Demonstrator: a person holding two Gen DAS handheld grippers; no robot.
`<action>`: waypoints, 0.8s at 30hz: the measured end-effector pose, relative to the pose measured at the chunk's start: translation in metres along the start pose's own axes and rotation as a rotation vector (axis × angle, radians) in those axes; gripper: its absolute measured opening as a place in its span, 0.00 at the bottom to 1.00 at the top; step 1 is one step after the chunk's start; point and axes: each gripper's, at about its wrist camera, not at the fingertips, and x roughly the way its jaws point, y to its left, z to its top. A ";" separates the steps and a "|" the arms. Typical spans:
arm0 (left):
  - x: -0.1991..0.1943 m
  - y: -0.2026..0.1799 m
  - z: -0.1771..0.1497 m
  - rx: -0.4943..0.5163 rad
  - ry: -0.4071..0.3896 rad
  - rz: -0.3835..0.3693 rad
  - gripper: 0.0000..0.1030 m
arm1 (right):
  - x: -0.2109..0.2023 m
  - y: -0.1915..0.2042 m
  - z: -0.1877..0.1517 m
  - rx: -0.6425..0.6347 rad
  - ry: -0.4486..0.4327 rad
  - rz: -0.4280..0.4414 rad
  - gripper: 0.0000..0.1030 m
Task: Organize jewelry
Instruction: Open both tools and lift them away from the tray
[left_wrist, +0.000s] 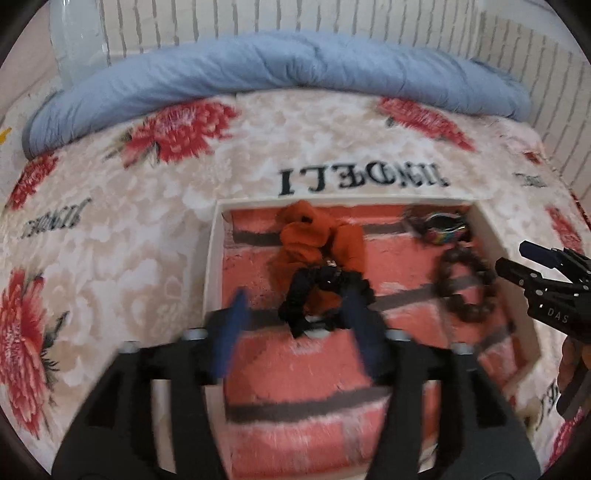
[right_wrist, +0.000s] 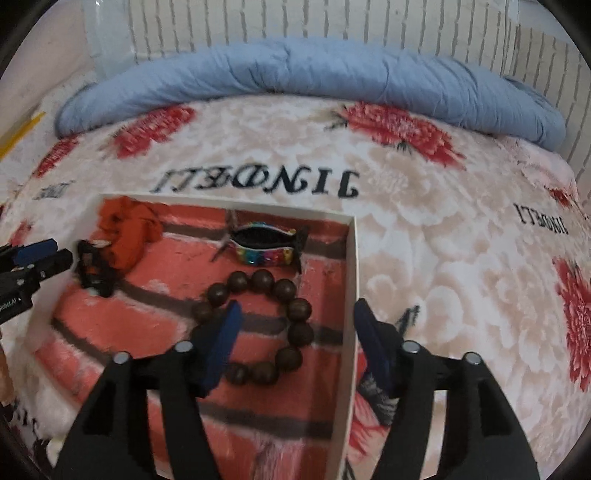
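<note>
The left claw (left_wrist: 295, 317) is spread wide, gripping nothing, its blue fingers (left_wrist: 232, 332) flanking the black scrunchie (left_wrist: 321, 299) in the white tray (left_wrist: 214, 258). The right claw (right_wrist: 295, 332) is equally wide and empty, straddling the tray's right wall above the wooden bead bracelet (right_wrist: 288, 314). An orange scrunchie (left_wrist: 306, 236) lies at the black one's 12 o'clock; a rainbow bangle (right_wrist: 266, 247) sits at the bracelet's 12 o'clock.

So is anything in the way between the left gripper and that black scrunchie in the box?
Nothing visible blocks it. The left gripper is open, its fingers either side of the black scrunchie inside the white box. The orange scrunchie touches its far side, behind it rather than in the way.
</note>
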 end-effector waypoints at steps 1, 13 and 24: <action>-0.011 -0.001 -0.001 0.005 -0.019 0.002 0.73 | -0.012 -0.002 -0.002 0.002 -0.011 0.014 0.69; -0.146 0.011 -0.052 -0.007 -0.193 0.017 0.95 | -0.132 -0.014 -0.054 0.046 -0.206 -0.009 0.96; -0.196 0.018 -0.131 -0.042 -0.240 0.059 0.95 | -0.175 0.014 -0.125 -0.001 -0.291 -0.072 0.96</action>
